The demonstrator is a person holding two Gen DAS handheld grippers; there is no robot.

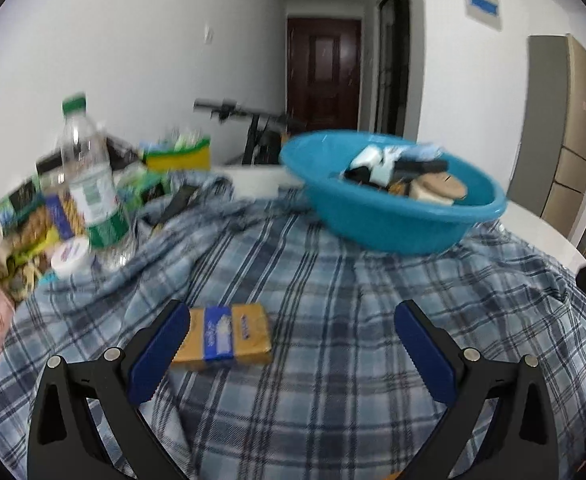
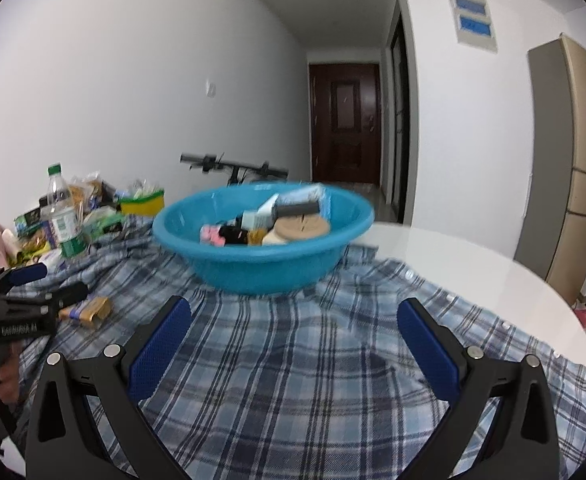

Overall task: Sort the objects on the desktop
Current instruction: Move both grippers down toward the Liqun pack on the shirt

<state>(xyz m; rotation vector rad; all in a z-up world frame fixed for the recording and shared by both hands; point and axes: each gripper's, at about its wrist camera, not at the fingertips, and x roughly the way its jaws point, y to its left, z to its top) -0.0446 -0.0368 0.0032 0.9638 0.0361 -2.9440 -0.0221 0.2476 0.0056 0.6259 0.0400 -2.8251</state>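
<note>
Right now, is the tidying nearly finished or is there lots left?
About partway. Several small things already sit in the blue basin. Nothing is in hand: the left gripper and right gripper are both open and empty. The yellow packet lies on the plaid cloth at the left gripper, likely next. The bottle and snack pile are left.

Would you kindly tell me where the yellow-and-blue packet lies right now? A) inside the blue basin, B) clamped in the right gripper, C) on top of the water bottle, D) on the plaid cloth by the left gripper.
D: the packet lies flat on the plaid cloth beside one finger of the open left gripper, unheld.
</note>
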